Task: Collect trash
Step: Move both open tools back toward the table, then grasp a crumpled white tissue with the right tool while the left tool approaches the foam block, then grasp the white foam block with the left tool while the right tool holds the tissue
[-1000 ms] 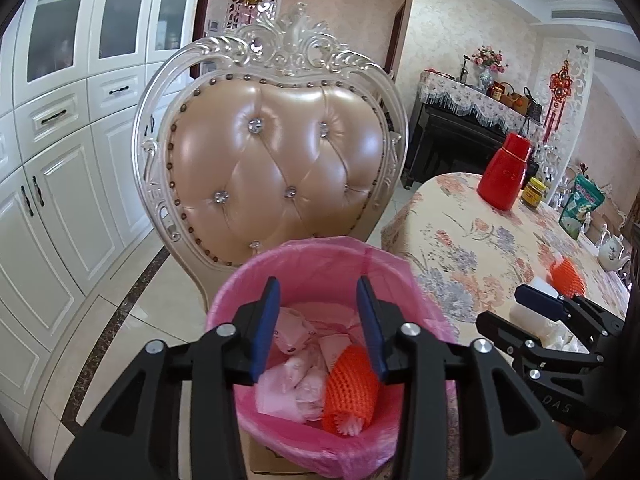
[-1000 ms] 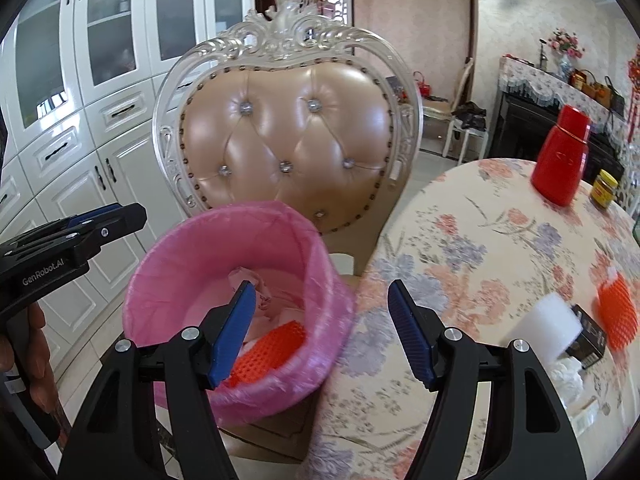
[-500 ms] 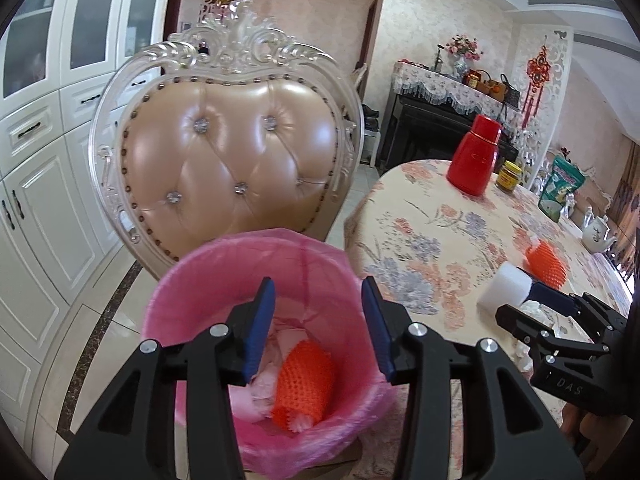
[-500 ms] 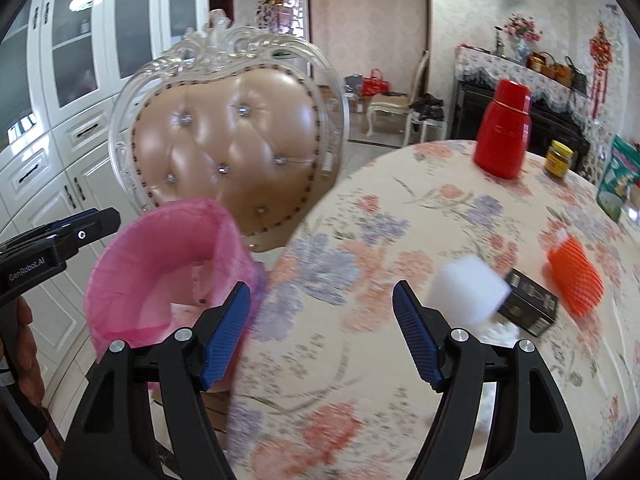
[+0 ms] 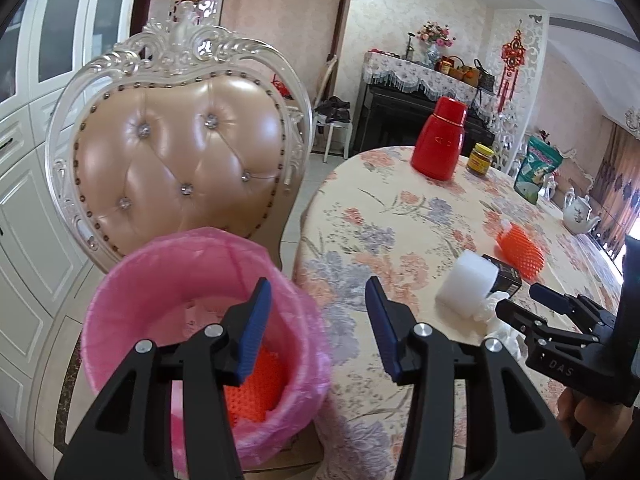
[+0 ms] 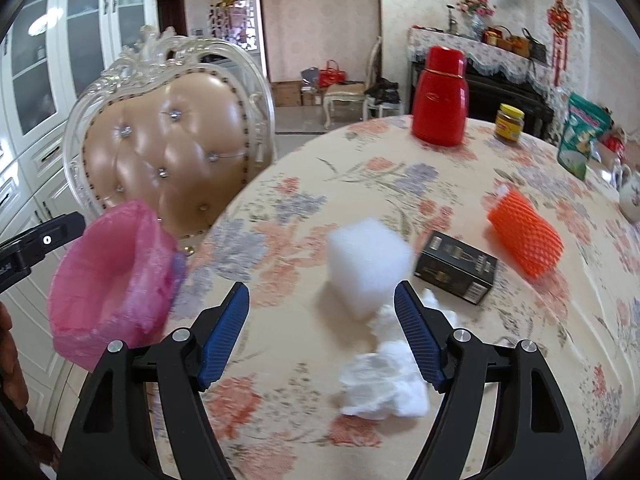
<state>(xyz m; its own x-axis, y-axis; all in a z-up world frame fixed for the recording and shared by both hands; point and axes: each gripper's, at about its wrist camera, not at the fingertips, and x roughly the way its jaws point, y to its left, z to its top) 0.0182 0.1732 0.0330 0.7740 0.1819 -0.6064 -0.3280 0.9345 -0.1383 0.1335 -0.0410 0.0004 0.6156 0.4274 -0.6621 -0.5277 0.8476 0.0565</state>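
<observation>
Hovering: the right gripper [image 6: 320, 332] hangs over the floral-clothed counter [image 6: 460, 184], fingers wide with nothing between them.
Left gripper [image 5: 318, 324]: fingers moderately apart and opening, empty, poised at the rim of the pink-lined bin [image 5: 192, 264] on the chair seat.
Trash on the counter: a white foam block [image 6: 368, 264] at 12 o'clock from the right fingers, crumpled tissue [image 6: 384, 384] just below it, a black box [image 6: 456, 268] at 2 o'clock, an orange foam net [image 6: 524, 236] beyond.
Already binned: another orange net [image 5: 256, 384] lies inside the liner.
Risk, block: the soft foam may squash or pop out of a pinch taken off-centre.
Risk, tissue: it touches the block, so a low grab could drag both.
Risk, bin: it sits close to the counter edge; a careless left swing could tip it.
</observation>
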